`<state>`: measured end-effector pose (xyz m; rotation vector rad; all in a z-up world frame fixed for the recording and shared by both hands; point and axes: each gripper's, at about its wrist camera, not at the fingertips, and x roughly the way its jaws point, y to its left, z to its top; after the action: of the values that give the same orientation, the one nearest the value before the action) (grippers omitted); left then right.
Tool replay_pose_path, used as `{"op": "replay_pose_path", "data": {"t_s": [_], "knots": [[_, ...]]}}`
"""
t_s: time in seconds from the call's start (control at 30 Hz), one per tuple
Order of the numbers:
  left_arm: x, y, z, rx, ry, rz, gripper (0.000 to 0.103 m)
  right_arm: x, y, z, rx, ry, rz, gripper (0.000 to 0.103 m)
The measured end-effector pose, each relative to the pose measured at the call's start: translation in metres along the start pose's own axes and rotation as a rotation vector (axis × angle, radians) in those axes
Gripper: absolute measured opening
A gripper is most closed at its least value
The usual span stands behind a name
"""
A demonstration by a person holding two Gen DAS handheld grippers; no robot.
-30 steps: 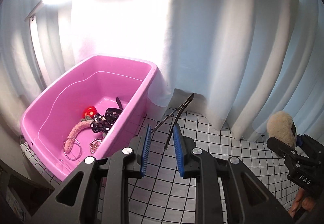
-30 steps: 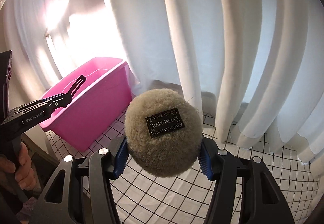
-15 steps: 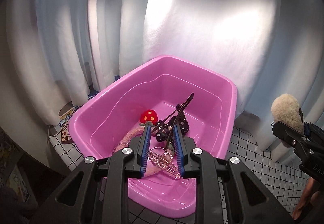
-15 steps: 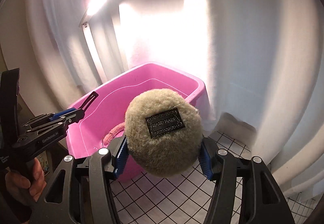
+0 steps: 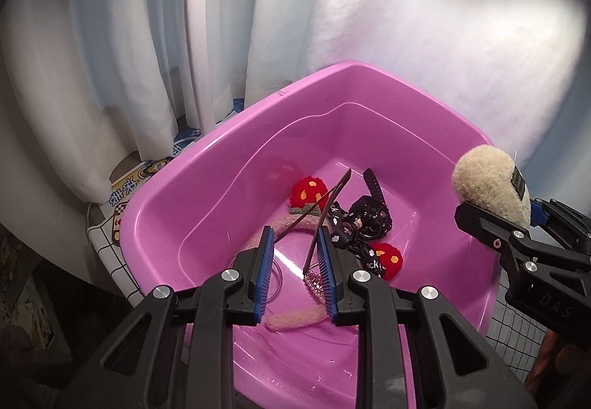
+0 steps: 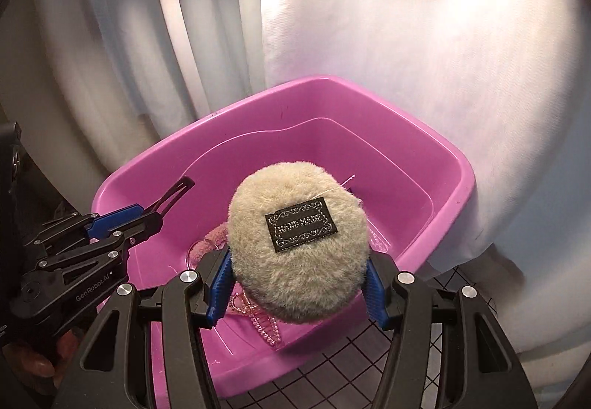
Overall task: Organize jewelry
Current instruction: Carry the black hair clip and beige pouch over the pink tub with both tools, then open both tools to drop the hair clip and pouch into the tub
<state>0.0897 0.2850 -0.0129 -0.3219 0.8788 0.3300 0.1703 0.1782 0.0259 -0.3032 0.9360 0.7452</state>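
the left hand-held gripper [image 5: 294, 263] pinches a thin black metal hair clip [image 5: 325, 213], its long axis pointing forward and up over the glossy pink plastic tub [image 5: 207, 183]; the right hand-held gripper [image 6: 297, 285] clamps a round beige fluffy pom-pom [image 6: 297, 254] above the tub's near rim. both hover directly over the tub, so release is straight down.

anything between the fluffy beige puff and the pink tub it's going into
Nothing visible. The right hand-held gripper holds the fluffy beige puff above the open pink tub; the left hand-held gripper with its black hair clip hangs off to the side.
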Motion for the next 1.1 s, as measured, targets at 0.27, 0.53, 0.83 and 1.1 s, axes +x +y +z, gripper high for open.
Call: {"op": "replay_pose_path", "data": {"t_s": [0.27, 0.53, 0.83, 1.1], "knots": [[0.022, 0.005, 0.004, -0.01, 0.053, 0.015, 0.025, 0.036, -0.008, 0.011, 0.03, 0.071, -0.011, 0.056], [0.03, 0.006, 0.005, -0.023, 0.08, 0.019, 0.026, 0.051, -0.005, 0.014, 0.035, 0.101, -0.028, 0.056], [0.028, 0.008, 0.004, -0.022, 0.074, 0.018, 0.032, 0.055, -0.005, 0.016, 0.036, 0.107, -0.071, 0.057], [0.019, 0.013, 0.003, -0.039, 0.044, 0.037, 0.074, 0.046, -0.006, 0.02, 0.057, 0.087, -0.122, 0.071]]}}
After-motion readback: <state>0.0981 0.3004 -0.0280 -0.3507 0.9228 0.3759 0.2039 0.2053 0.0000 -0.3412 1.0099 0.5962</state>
